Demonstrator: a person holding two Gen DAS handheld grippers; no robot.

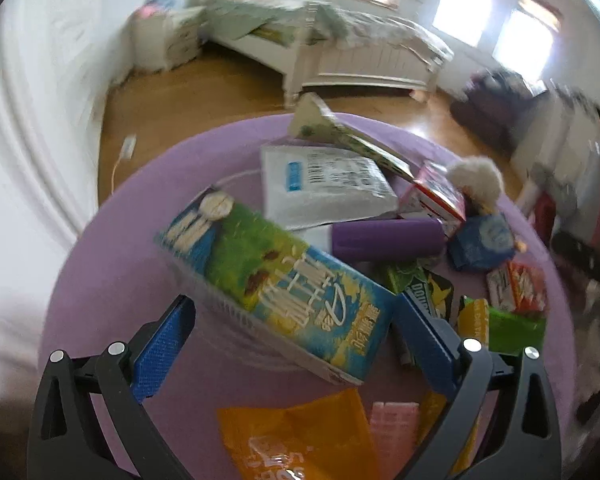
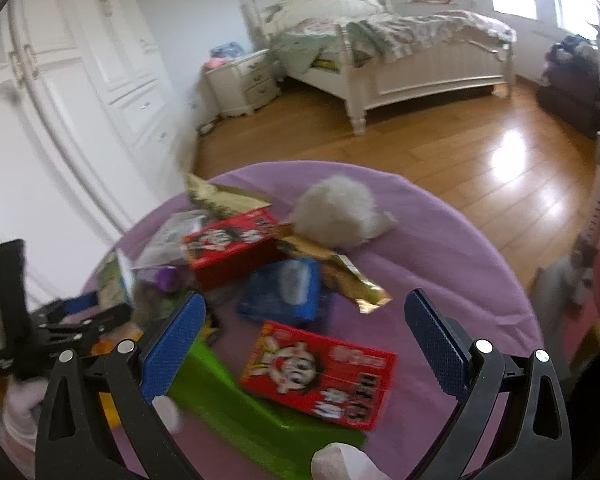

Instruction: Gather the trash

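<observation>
Two handheld grippers hover over a round table covered in a purple cloth (image 1: 112, 280), which is scattered with packaging and wrappers. The scene is a bedroom with a wooden floor (image 2: 460, 168), a white bed (image 2: 420, 64) and white wardrobe doors (image 2: 60, 120).

In the left wrist view, the left gripper (image 1: 296, 324) has its blue-padded jaws spread wide, one on each side of a blue and green milk carton (image 1: 276, 276) that lies tilted between them. Whether the pads touch the carton cannot be told. Beyond the carton lie a white plastic mailer bag (image 1: 324, 188) with a printed label, a purple cylinder (image 1: 388, 238) on its side, and a green and gold wrapper (image 1: 340, 136) sticking up. An orange bag (image 1: 296, 436) lies near the bottom edge, between the gripper's arms.

In the right wrist view, the right gripper (image 2: 304, 336) also has its jaws spread apart, holding nothing. Between them lies a flat red snack box (image 2: 320, 376) with a cartoon face, resting partly on a green wrapper (image 2: 236, 404). Farther back are a blue packet (image 2: 280, 292), a second red box (image 2: 236, 240), a crinkled gold wrapper (image 2: 340, 276) and a white fluffy ball (image 2: 336, 208). The left gripper shows at the left edge of this view, blurred.
</observation>
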